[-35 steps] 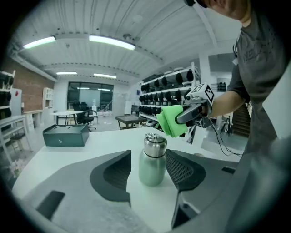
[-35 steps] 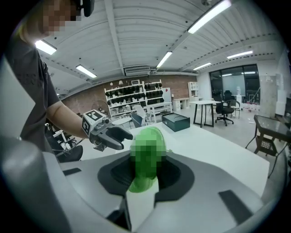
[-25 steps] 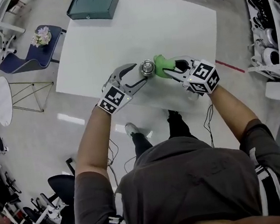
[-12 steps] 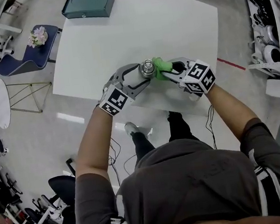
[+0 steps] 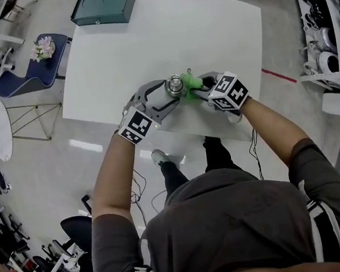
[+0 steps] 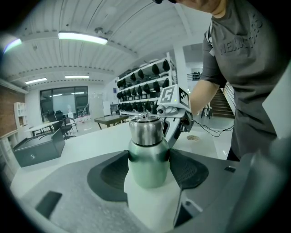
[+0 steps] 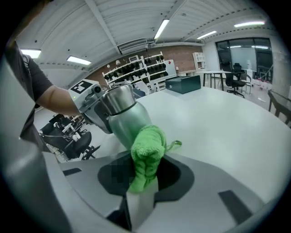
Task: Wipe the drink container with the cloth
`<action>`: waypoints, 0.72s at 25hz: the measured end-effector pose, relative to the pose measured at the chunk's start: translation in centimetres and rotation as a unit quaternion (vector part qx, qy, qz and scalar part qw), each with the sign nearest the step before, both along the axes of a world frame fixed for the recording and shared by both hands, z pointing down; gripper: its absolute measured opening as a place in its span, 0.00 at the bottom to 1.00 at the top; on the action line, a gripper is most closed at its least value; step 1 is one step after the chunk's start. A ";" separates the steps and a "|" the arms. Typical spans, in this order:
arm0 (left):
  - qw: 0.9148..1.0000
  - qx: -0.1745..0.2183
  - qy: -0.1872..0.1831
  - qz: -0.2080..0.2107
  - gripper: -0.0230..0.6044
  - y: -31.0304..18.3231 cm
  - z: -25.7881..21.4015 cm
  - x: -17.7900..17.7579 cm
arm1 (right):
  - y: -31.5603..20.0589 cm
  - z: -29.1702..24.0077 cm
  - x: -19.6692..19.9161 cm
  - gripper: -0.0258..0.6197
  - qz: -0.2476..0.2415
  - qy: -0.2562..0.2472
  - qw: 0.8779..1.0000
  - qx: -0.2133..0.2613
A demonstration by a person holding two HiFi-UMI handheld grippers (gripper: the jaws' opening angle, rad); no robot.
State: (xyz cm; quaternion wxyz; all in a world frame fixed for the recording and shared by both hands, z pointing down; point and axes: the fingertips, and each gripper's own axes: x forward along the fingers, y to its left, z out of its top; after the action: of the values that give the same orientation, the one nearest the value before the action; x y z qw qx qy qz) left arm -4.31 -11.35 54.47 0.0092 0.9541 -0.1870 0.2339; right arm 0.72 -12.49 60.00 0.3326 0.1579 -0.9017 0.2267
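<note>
**Two hand-held grippers, drink container and cloth, working near the table's front edge**

Left gripper [image 6: 150, 172] is gripping wide, its dark ribbed pads [image 6: 188, 170] pressing both sides of the drink container [image 6: 148, 150]: pale rounded body, brushed-steel shoulder, small knobbed cap. Right gripper [image 7: 143, 177] is pinching the cloth [image 7: 146, 152], green looped terry bunched into a roll, its upper end pressing against the container's body. Both grippers are meeting over the table [image 5: 207, 30], white, smooth and rectangular, close to its near edge. A dark green box [image 5: 103, 7] is sitting at the far left corner, well apart, with the broad stretch of tabletop behind the container lying open.
</note>
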 end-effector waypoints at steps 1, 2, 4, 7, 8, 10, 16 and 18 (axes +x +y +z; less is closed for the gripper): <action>1.000 -0.001 0.000 0.000 0.45 0.0 0.0 0.1 | -0.2 -0.4 0.2 0.18 -0.008 0.000 1.000 -0.001; 1.000 -0.002 0.000 -0.001 0.45 0.1 0.0 0.1 | -0.5 -1.0 0.6 0.18 -0.009 -0.009 1.000 -0.004; 1.000 -0.003 0.000 -0.001 0.45 0.1 0.0 0.3 | -1.8 -3.2 1.2 0.18 0.006 -0.051 0.999 -0.014; 1.000 -0.003 0.001 -0.002 0.45 0.1 0.0 0.1 | -3.8 -6.3 1.0 0.18 0.024 -0.126 0.991 -0.043; 1.000 -0.003 0.001 -0.002 0.45 0.1 0.0 0.1 | -4.1 -6.9 0.6 0.18 0.021 -0.147 0.987 -0.057; 1.000 -0.004 0.002 -0.002 0.45 0.1 0.1 0.1 | -4.2 -7.5 -0.5 0.18 0.002 -0.175 0.981 -0.087; 1.000 -0.005 0.003 -0.001 0.46 -0.2 0.1 -0.1 | -4.7 -6.4 -2.5 0.18 -0.026 -0.191 0.967 -0.164; 1.000 -0.005 0.004 -0.002 0.46 -0.1 0.2 0.0 | -4.8 -6.0 -2.5 0.18 -0.035 -0.182 0.968 -0.172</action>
State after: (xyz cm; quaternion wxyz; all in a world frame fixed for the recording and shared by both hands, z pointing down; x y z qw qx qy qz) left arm -4.29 -11.47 54.68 0.0147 0.9545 -0.1874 0.2314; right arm -1.77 -17.30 54.03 0.1927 0.0229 -0.8996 0.3914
